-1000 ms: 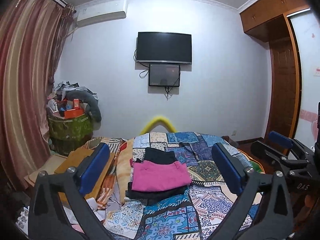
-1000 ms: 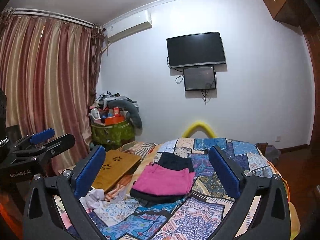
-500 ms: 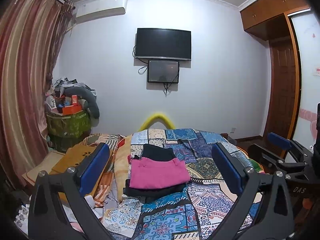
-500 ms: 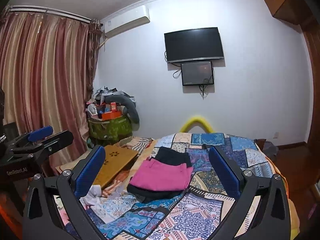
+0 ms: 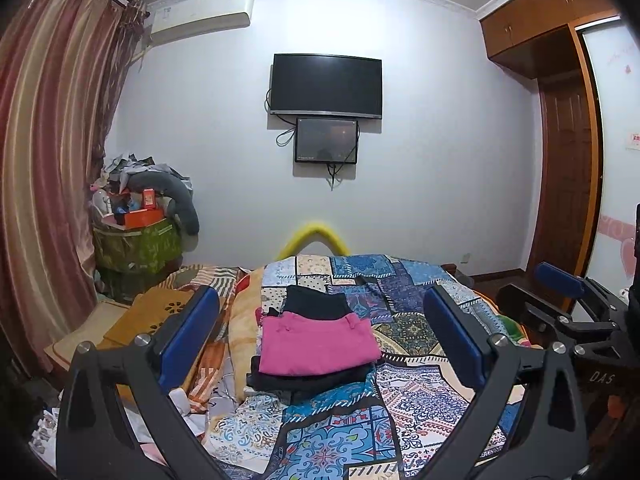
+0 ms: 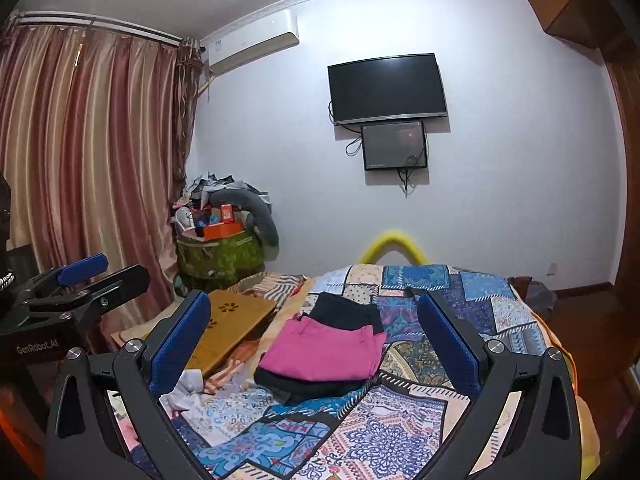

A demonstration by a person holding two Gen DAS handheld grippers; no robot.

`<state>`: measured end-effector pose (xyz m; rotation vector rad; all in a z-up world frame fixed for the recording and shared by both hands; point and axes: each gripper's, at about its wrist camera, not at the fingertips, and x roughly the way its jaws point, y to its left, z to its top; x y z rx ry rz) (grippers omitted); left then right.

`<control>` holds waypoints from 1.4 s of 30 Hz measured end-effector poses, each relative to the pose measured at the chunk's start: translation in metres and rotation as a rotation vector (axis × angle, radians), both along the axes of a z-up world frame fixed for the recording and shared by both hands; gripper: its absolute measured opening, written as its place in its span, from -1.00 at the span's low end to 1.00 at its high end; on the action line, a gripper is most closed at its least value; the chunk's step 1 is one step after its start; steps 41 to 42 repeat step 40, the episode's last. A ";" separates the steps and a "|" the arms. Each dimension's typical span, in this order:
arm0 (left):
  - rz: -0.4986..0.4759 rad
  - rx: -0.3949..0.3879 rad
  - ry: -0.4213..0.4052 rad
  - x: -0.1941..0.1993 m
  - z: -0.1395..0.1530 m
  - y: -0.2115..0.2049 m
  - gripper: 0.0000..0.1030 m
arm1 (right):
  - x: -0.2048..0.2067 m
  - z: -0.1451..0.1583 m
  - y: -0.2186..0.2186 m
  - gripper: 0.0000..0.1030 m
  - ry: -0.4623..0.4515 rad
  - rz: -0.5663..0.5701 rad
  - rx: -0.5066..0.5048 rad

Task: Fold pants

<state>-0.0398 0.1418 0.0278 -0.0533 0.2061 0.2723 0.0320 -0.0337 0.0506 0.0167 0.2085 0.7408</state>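
Pink folded pants [image 5: 316, 346] lying on a dark stack on the bed [image 5: 412, 396]; pulling back and up from a second ago, both tools, left [image 5: 320, 340] and right [image 6: 314, 346], spread, empty — folding apparently done.

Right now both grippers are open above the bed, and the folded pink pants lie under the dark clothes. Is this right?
Not quite. The pink pants lie on top of the dark clothes, as the left wrist view shows. The left gripper and right gripper are open.

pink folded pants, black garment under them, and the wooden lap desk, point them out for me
pink folded pants [image 5: 316, 346], left wrist view, middle of top face
black garment [image 6: 320, 388], right wrist view, near edge
wooden lap desk [image 6: 232, 332], right wrist view, top panel
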 end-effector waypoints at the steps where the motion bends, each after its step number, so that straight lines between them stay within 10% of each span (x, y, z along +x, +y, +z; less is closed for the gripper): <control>1: -0.002 0.002 0.001 0.000 0.000 0.000 1.00 | 0.000 0.000 0.000 0.99 0.000 -0.001 0.001; 42: -0.079 0.000 0.038 0.015 -0.003 -0.013 1.00 | 0.003 -0.003 -0.012 0.99 0.006 -0.026 0.010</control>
